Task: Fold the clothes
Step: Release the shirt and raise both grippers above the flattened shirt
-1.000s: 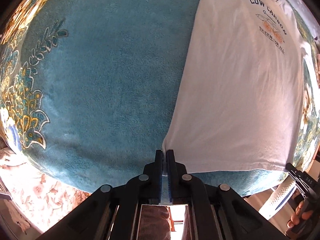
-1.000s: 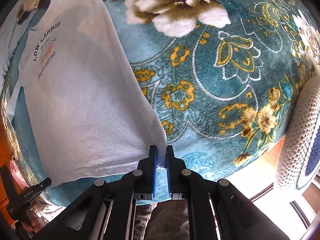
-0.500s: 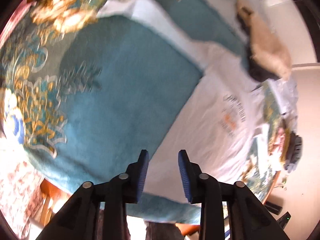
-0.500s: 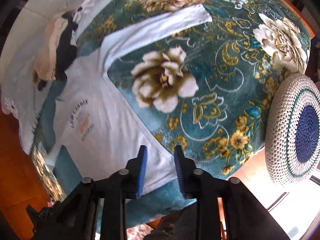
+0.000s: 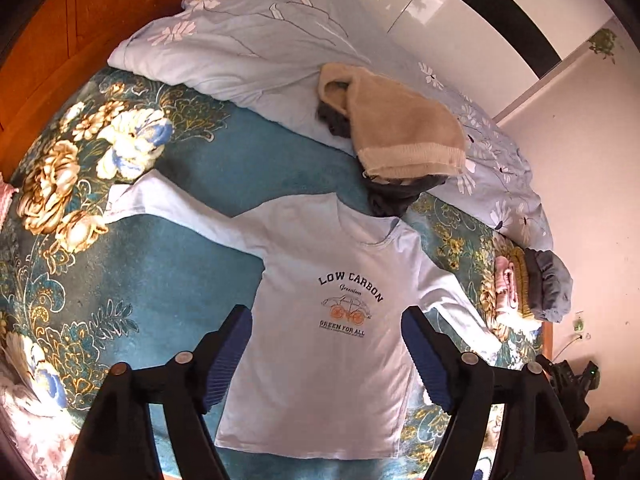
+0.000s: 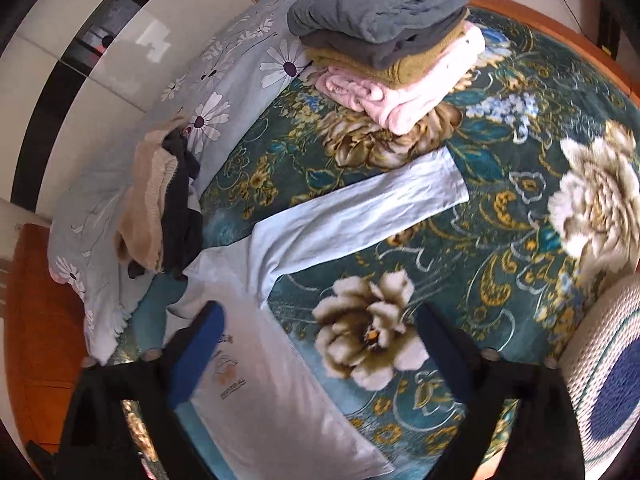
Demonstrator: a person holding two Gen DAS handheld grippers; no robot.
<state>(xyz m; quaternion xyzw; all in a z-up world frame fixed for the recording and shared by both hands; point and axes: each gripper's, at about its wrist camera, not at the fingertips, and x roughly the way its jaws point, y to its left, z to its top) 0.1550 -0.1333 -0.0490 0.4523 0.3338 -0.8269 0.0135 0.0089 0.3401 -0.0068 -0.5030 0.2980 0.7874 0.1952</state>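
Left wrist: hem corner was released a second before; left tongs (image 5: 326, 336) were spread wide and raised. Shirt (image 5: 320, 356) lay flat, print up, sleeves out, on the bed (image 5: 192, 248), judged ready for folding.

Right wrist: right tongs (image 6: 320, 332) likewise spread, empty; sleeve (image 6: 360, 216) stretched toward the stack (image 6: 388, 36).

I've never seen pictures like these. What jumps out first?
A white long-sleeved shirt printed "LOW CARBON" lies spread flat, sleeves out, on a teal floral blanket. Both the left gripper and right gripper hang open above it, holding nothing. Past the shirt's right sleeve sits a neat folded stack of grey, mustard and pink clothes, while a beige knit lies loose over dark clothing beyond the collar.
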